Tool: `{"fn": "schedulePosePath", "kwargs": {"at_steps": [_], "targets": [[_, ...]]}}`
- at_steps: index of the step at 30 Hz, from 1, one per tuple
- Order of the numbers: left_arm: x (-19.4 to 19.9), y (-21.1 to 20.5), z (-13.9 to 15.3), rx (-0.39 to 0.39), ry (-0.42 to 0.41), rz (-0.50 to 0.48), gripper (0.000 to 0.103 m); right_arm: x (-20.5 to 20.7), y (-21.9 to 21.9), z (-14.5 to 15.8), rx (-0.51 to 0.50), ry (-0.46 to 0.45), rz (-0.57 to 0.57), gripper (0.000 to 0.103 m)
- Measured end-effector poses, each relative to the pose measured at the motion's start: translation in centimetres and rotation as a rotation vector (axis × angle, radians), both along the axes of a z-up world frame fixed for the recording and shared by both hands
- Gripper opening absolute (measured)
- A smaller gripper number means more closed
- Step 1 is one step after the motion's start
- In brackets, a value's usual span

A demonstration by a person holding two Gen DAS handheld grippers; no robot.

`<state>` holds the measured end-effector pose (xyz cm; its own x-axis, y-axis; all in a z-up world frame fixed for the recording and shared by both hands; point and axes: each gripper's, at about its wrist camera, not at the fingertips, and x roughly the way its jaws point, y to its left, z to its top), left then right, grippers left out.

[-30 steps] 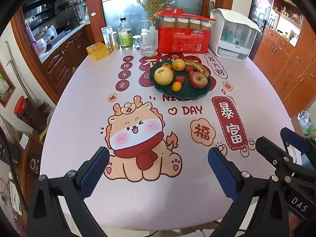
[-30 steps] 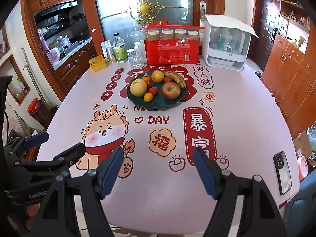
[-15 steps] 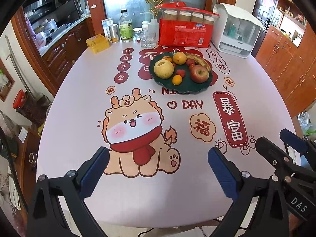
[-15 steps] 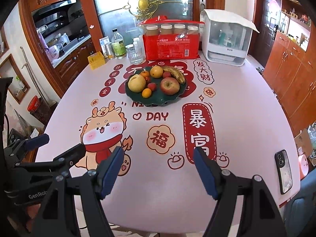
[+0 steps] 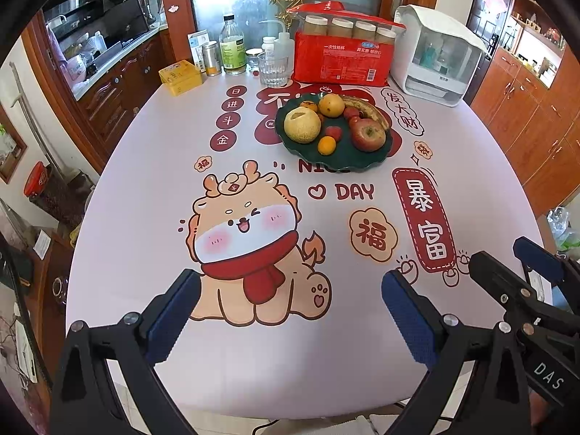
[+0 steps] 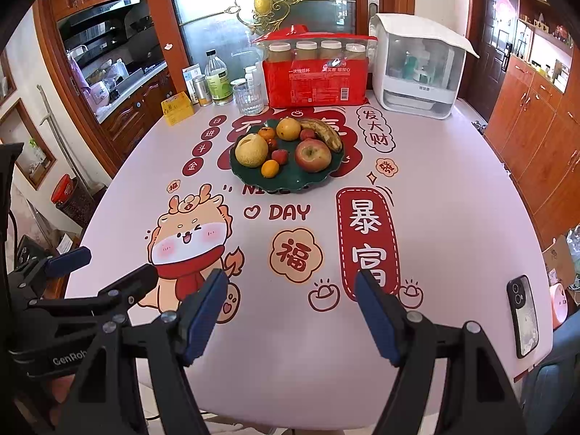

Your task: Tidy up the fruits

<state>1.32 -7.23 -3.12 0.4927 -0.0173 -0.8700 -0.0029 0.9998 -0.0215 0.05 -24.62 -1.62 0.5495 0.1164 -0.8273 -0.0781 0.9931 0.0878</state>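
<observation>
Dark green and scallop-edged, the plate (image 6: pixel 290 181) sits toward the far half of the table (image 6: pixel 453 217), and all the fruit we have to sort lies on it: a pale yellow pear (image 6: pixel 251 150) at its left, a red apple (image 6: pixel 312 154) at its right, a spotted banana (image 6: pixel 326 132) along the far right rim, a round orange (image 6: pixel 288 129) at the back, and small tangerines and red fruits between them. We hold both tools low over the near edge, pointing down and forward, so the plate lies straight ahead and well apart from either one, across the printed cartoon dog and the red lettering. Our right gripper (image 6: pixel 290 315) stands with its blue pads spread wide and nothing between them; the plate is nearly dead ahead of it, a touch to the left. Our left gripper (image 5: pixel 290 320) is likewise spread wide and empty, and from it the plate sits ahead and slightly right. We judge neither hand clearly nearer; the apple and banana fall on the right hand's side, the pear on the left's. The banana's long axis runs from far left to near right, so we would want the pads across it rather than along it. A phone (image 6: pixel 522 320) lies near the right edge, clear of the path.
</observation>
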Motion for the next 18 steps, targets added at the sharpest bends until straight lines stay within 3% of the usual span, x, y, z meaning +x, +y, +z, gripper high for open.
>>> {"fn": "schedulePosePath", "kwargs": {"at_steps": [18], "targets": [[0.17,-0.21,-0.15,0.003,0.001,0.002,0.098,0.20,-0.01,-0.26,0.008,0.005,-0.001,0.073]]}}
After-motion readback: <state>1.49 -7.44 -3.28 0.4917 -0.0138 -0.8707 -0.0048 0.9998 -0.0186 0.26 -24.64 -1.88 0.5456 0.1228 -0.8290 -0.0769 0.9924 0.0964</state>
